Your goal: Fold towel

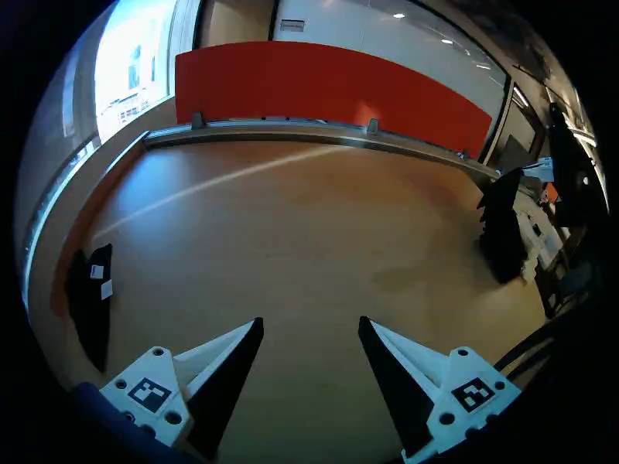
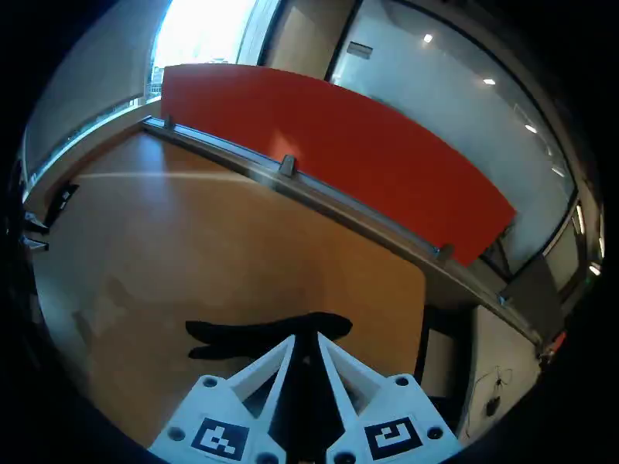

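Observation:
A black towel (image 2: 232, 334) lies bunched on the wooden table (image 2: 193, 240), one end running back between the fingers of my right gripper (image 2: 306, 337), which is shut on it. In the left gripper view a dark, crumpled shape, probably the same towel (image 1: 501, 224), rises at the table's right side. My left gripper (image 1: 309, 321) hovers open over bare wood (image 1: 294, 232), nothing between its fingers, well to the left of that shape.
An orange divider panel (image 1: 325, 85) on a metal rail (image 1: 309, 131) closes the table's far edge. A flat black item with white tags (image 1: 89, 298) lies near the left edge by the window. Desks and clutter stand beyond the right edge (image 1: 557, 232).

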The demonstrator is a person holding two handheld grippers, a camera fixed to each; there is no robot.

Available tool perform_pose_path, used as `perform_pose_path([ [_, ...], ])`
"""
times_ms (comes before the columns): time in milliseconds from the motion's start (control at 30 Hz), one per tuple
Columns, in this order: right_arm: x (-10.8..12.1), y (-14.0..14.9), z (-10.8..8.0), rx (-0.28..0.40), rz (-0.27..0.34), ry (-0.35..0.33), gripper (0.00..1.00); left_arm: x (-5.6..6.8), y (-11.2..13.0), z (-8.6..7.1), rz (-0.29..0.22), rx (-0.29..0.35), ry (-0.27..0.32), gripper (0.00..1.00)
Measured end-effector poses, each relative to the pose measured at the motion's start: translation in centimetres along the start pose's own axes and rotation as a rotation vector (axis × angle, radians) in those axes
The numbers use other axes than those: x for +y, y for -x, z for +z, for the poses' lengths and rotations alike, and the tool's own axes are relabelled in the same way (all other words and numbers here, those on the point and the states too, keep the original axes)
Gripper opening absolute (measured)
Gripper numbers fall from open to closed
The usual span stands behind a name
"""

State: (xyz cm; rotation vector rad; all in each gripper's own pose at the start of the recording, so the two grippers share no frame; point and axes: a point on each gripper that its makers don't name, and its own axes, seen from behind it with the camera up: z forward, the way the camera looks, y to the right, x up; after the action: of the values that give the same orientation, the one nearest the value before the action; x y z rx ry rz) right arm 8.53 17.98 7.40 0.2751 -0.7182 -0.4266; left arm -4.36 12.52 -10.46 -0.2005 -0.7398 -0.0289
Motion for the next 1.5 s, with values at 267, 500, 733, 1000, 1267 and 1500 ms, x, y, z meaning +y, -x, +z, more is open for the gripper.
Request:
perform_pose_path([
  [267,0.9,3.7,-2.0,-0.041,-0.006,0.033,0.05,0.9,0.2,0.0,0.011,-0.001,0.016,0.91],
  [500,1.4,7.1,-3.4,-0.070,0.015,0.057,0.05,1.4,0.5,-0.2,0.024,-0.003,0.029,0.91],
  [733,1.1,10.5,-4.1,-0.095,0.045,0.075,0.05,1.6,1.1,-0.4,0.034,-0.009,0.032,0.91],
  [1000,1.2,14.4,-4.3,-0.126,0.091,0.103,0.05,1.8,1.5,-0.5,0.047,-0.015,0.030,0.91],
  [1267,0.9,17.6,-4.1,-0.154,0.143,0.121,0.05,1.9,1.4,-0.5,0.057,-0.015,0.028,0.91],
  [1500,0.1,20.6,-3.6,-0.184,0.206,0.124,0.05,2.1,1.5,-0.4,0.066,-0.017,0.027,0.91],
])
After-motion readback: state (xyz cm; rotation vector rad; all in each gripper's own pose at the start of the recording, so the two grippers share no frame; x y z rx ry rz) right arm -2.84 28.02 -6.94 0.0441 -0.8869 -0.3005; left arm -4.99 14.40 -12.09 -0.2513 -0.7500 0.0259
